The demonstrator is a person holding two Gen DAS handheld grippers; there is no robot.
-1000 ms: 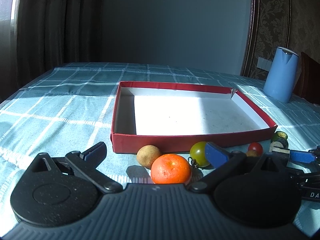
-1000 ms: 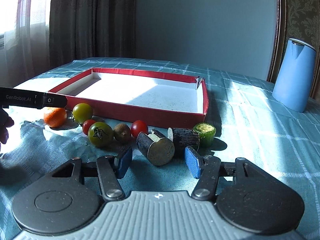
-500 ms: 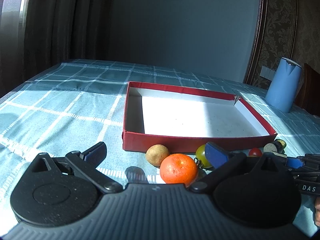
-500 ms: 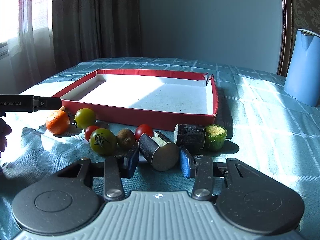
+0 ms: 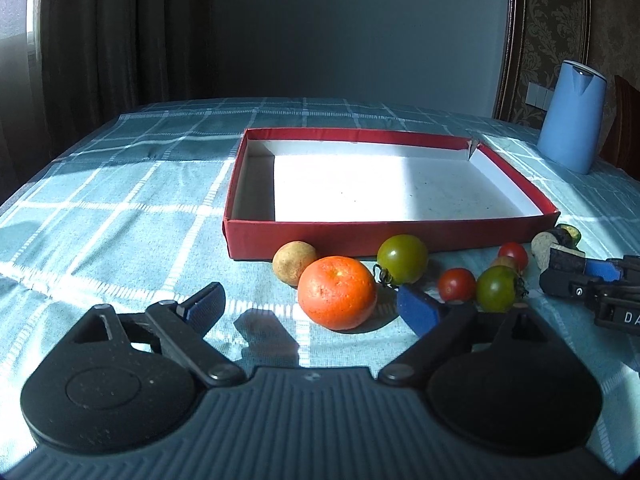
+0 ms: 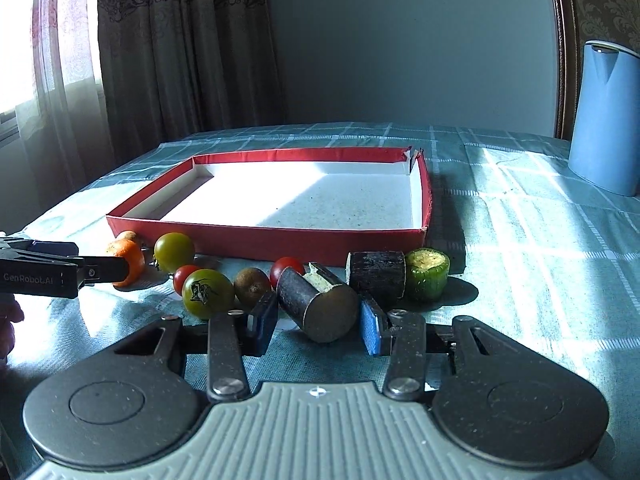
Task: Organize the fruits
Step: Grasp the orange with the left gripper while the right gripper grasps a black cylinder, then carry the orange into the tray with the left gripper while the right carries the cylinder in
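An empty red box (image 5: 400, 236) (image 6: 264, 240) with a white floor lies on the checked cloth. In front of it lie an orange (image 5: 337, 298) (image 6: 130, 264), a brown round fruit (image 5: 294, 261), green tomatoes (image 5: 402, 258) (image 6: 207, 293), red cherry tomatoes (image 5: 456, 284) (image 6: 286, 270), a kiwi (image 6: 252, 285), dark eggplant pieces (image 6: 320, 304) (image 6: 376, 274) and a green cut piece (image 6: 426, 274). My left gripper (image 5: 314, 306) is open, its fingers either side of the orange. My right gripper (image 6: 316, 326) is open around the near eggplant piece, with small gaps.
A blue kettle (image 5: 572, 116) (image 6: 606, 116) stands at the back right of the table. Curtains hang behind at the left. The right gripper shows at the right edge of the left wrist view (image 5: 592, 280). The left gripper shows at the left edge of the right wrist view (image 6: 60, 274).
My left gripper has drawn back and risen, so more fruit shows. My right gripper has moved forward and narrowed around the near eggplant piece.
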